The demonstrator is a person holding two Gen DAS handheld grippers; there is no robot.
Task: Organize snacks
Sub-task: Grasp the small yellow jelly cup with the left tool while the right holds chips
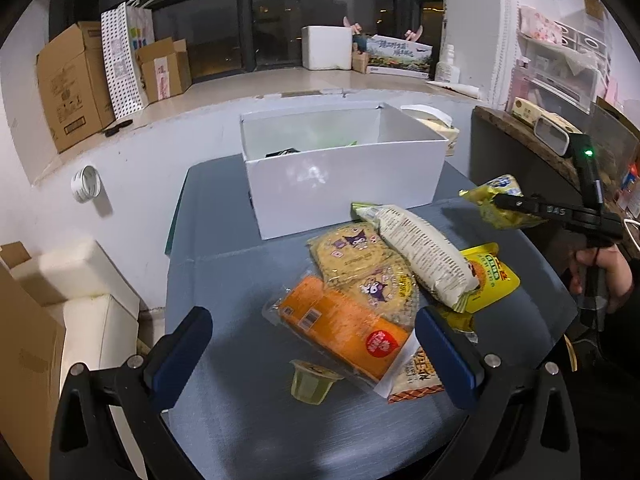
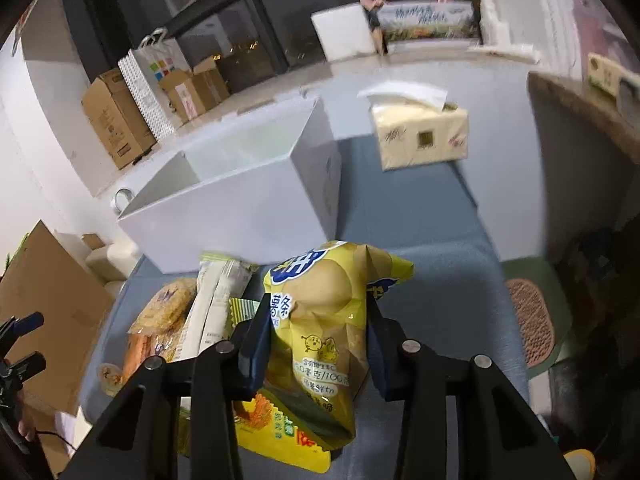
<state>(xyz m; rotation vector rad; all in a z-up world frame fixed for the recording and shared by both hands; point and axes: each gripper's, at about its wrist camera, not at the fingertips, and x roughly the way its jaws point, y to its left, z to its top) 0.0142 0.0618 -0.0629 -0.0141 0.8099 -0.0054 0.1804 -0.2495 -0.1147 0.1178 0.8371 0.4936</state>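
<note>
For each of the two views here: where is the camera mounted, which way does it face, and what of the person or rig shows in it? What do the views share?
Left wrist: sits on the left gripper, angled down over the snack pile toward the white box; its open blue-padded fingers frame the view, and the right gripper and a hand show at right.
Right wrist: sits on the right gripper, angled down toward the same box; its fingers clamp a yellow chip bag.
Shared: box, chip bag, long white packet, round cracker packs, grey tabletop.
</note>
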